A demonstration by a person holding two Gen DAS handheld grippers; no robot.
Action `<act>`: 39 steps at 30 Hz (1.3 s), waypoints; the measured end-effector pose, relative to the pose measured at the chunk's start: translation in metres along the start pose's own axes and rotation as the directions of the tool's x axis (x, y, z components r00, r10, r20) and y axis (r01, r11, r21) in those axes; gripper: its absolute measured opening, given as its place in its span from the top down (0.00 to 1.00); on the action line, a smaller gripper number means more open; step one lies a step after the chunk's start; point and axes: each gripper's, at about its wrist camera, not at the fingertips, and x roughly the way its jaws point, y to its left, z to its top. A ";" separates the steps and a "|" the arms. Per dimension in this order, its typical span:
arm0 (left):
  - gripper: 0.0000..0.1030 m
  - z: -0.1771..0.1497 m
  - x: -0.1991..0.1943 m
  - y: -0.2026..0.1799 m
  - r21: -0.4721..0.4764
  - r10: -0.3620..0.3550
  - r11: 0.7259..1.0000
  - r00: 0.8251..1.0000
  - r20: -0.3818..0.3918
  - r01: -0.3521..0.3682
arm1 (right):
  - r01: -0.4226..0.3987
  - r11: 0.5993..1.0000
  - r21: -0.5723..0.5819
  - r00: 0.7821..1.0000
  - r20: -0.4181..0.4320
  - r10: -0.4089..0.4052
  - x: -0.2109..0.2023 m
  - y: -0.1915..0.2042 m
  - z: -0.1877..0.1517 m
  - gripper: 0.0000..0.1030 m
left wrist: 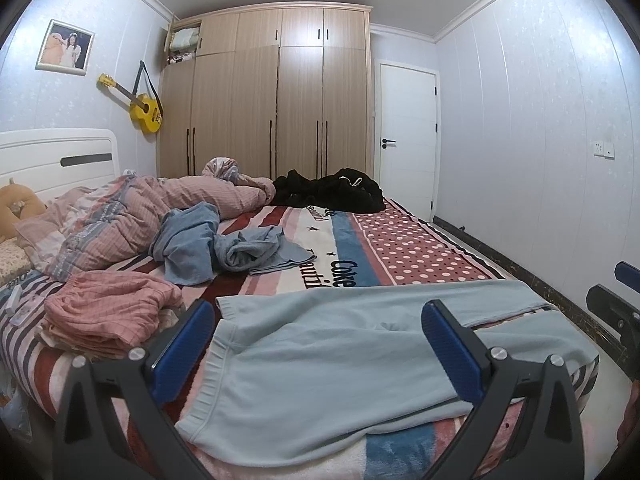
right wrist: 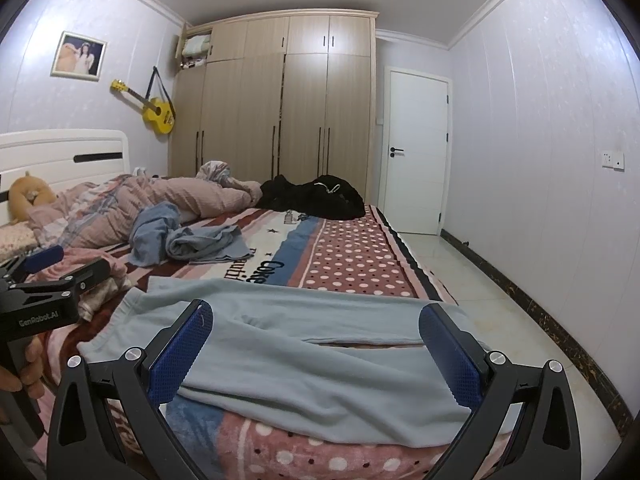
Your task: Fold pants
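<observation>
Light blue pants (left wrist: pixel 340 356) lie spread flat across the near end of the bed, waistband to the left, legs running right; they also show in the right wrist view (right wrist: pixel 304 352). My left gripper (left wrist: pixel 320 320) is open and empty, its blue pads just above the waist part. My right gripper (right wrist: pixel 316 320) is open and empty over the legs, near the bed's right edge. The left gripper (right wrist: pixel 52 272) shows at the left edge of the right wrist view, and the right gripper (left wrist: pixel 616 300) at the right edge of the left wrist view.
A folded pink garment (left wrist: pixel 108 312) lies left of the pants. Crumpled blue clothes (left wrist: pixel 224 244), a pink quilt (left wrist: pixel 132 216) and black clothes (left wrist: pixel 332 192) lie farther up the patterned bed (left wrist: pixel 412 248). Tiled floor (right wrist: pixel 500 296) runs along the right; wardrobe (left wrist: pixel 264 100) and door (left wrist: pixel 406 136) behind.
</observation>
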 end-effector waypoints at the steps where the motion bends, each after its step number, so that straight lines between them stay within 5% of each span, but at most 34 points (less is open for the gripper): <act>1: 0.01 -0.001 0.000 0.000 0.000 -0.001 1.000 1.000 -0.001 0.001 | 0.000 1.000 0.000 1.000 0.000 0.000 0.000 0.000 0.000 0.00; 39: 0.01 0.001 0.005 -0.003 0.002 -0.022 1.000 1.000 -0.007 0.022 | 0.015 1.000 0.001 1.000 0.004 -0.015 0.004 0.000 -0.001 0.00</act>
